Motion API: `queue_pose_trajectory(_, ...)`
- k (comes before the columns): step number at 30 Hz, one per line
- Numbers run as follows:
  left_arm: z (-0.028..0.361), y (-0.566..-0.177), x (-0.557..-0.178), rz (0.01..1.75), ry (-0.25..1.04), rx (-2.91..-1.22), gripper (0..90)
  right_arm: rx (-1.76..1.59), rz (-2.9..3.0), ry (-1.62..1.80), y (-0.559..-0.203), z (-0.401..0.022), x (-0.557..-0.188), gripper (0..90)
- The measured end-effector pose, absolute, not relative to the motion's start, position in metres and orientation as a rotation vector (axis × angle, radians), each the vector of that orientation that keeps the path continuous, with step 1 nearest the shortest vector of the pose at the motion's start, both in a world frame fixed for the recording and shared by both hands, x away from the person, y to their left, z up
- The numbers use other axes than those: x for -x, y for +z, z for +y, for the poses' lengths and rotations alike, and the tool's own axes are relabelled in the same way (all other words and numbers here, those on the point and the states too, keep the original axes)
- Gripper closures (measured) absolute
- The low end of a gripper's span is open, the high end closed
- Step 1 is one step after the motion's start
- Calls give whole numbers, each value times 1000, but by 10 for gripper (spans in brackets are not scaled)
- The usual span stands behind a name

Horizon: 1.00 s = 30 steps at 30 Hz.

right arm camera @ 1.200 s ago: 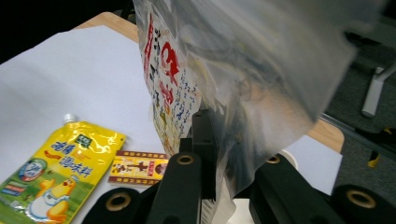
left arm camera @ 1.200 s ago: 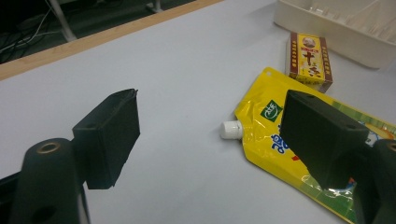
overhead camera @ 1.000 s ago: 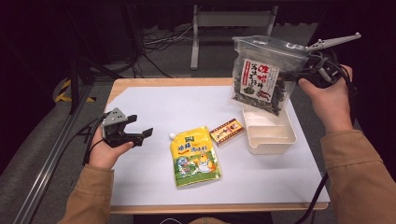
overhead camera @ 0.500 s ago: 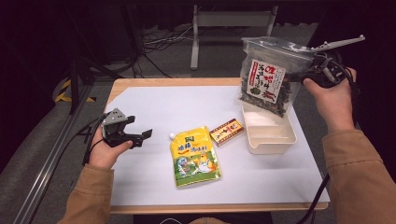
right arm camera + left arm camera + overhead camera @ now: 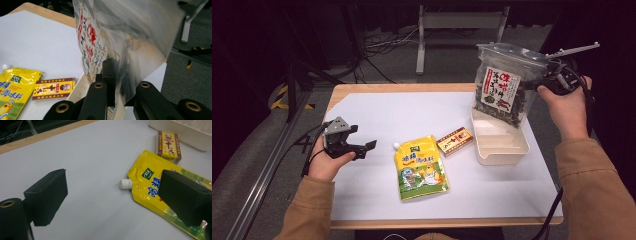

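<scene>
My right gripper is shut on the side of a clear bag of dark dried food with a red-and-white label. It holds the bag upright over the far end of a white tray. In the right gripper view the jaws pinch the bag's plastic. My left gripper rests low at the table's left, open; its jaws have just been opening and nothing is between them. Ahead of it lie a yellow spouted pouch and a small red-and-yellow box.
The pouch lies flat at the table's middle front, and the box sits between it and the tray. White paper covers the wooden table. Cables and a metal stand lie on the floor beyond the far edge.
The right hand has carried the bag a little to the right and lower, closer to the tray. The left hand has stayed in place.
</scene>
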<state>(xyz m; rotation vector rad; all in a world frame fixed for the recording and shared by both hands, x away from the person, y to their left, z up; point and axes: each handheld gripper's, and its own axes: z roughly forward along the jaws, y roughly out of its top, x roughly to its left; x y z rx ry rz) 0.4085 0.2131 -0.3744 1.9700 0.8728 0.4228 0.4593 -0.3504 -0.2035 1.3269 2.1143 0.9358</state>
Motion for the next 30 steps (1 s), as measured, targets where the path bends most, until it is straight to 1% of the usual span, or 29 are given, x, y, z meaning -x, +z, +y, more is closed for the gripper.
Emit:
queue_pose_trajectory(6,211,-375,-408,874,420,-1973,97,-1331,2094,921,-210,-354,-463,844)
queue_pose_trajectory(20,210,-376,-409,872,421,-1986,91,-1300,2097,871,-228,-348,-470,839)
queue_pose_trajectory(30,209,-377,-409,870,418,-1995,88,-1313,2111,870,-247,-349,-475,835)
